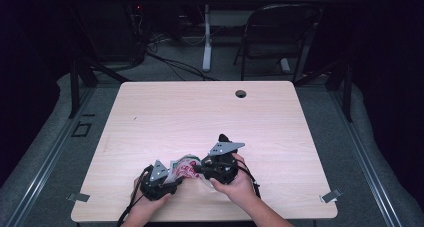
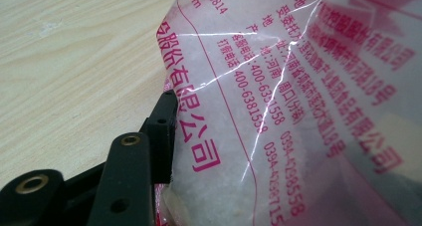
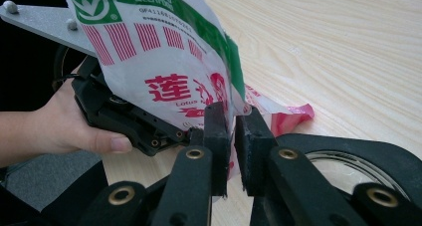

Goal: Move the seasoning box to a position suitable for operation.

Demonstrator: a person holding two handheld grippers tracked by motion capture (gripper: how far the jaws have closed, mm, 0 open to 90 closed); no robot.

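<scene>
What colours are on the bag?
The bag is white with red stripes and red writing, plus a green band along its top; the right gripper view shows it best.

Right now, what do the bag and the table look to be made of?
Bag: thin glossy plastic film, by its creases, shine and translucent printed side. Table: pale wood-grain top, smooth and matte, probably laminate rather than solid wood.

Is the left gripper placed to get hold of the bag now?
Probably yes: the bag lies right against the left gripper, nothing between, while the right gripper pinches its edge.
</scene>
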